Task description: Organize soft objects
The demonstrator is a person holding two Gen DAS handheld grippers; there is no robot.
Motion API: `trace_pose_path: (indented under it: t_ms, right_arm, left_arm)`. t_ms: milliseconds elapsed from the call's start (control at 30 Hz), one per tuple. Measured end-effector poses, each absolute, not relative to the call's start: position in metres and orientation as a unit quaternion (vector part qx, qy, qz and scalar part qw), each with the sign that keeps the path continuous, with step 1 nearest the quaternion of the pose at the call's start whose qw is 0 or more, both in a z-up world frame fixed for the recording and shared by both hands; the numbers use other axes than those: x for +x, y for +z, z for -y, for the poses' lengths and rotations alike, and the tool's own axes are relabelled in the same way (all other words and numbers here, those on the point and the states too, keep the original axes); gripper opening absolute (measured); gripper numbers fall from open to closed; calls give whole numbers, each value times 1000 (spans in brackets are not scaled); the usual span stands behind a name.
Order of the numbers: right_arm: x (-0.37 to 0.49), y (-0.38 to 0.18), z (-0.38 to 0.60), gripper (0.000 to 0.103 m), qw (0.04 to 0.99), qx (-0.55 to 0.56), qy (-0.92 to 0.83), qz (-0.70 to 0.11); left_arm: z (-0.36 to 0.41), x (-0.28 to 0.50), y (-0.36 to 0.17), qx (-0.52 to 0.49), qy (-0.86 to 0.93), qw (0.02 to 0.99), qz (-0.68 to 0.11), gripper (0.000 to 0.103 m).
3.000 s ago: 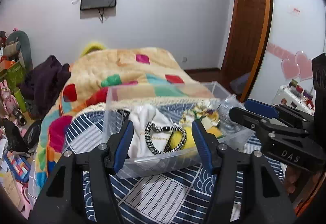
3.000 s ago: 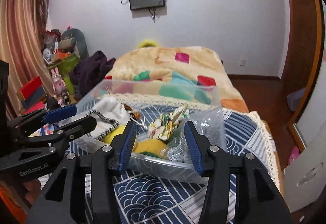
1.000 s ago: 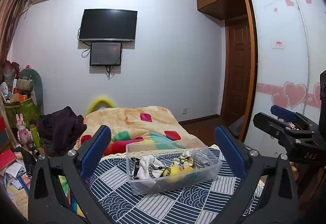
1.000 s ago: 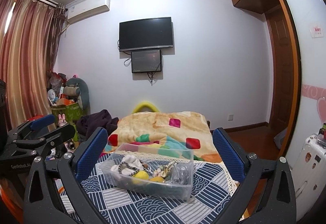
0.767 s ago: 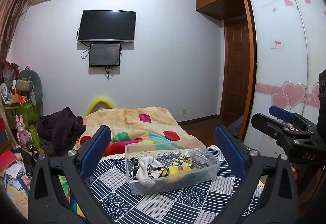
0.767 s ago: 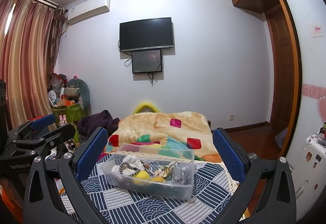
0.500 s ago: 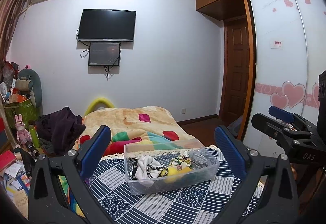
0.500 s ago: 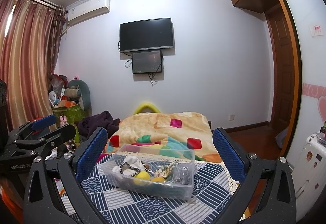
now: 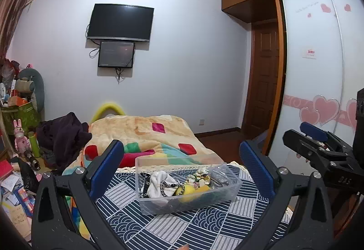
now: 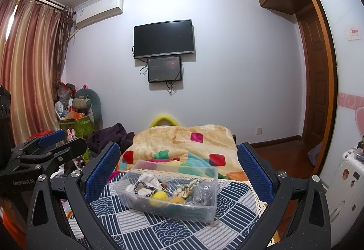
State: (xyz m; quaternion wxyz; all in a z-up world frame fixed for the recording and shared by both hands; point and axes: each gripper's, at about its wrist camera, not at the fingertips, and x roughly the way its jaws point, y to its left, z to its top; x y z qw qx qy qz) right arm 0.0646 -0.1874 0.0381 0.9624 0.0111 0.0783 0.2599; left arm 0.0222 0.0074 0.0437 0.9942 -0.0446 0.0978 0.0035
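Both grippers have backed well away from the clear plastic bin (image 9: 188, 184) since 3 seconds ago, when their jaws stood close against its near wall and were much narrower; over the last second the views have barely changed. Now the left gripper (image 9: 182, 170) and the right gripper (image 10: 178, 172) each hold their jaws spread wide, with nothing between them.

The bin sits on the blue patterned cover (image 9: 159, 227) at the foot of the bed (image 9: 141, 131), roughly midway between its 2 side edges. It appears framed between the jaws of each gripper but lies well beyond the fingertips, touching neither.

Inside lie a white cloth (image 9: 159, 184), a black-and-white braided band (image 9: 169, 186) draped over it, a yellow soft ball (image 10: 159, 195) and a mixed tangle of small trinkets (image 9: 204, 178) toward the right end.

These things look light and yielding; the cloth should bunch and drape, so a pinch on a raised fold seems best. The band may snag and trail along. The ball would likely squash, so a grip across its middle suits it. The thin-walled bin may slide on the cover if nudged.
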Motion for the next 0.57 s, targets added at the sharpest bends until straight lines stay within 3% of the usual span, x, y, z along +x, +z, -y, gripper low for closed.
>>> trace_pose_path:
  t_ms: [567]
  right_arm:
    - [63,36,185,103,962,9,262,-83]
  left_arm:
    - [0,19,42,-20,4,995,-95,103]
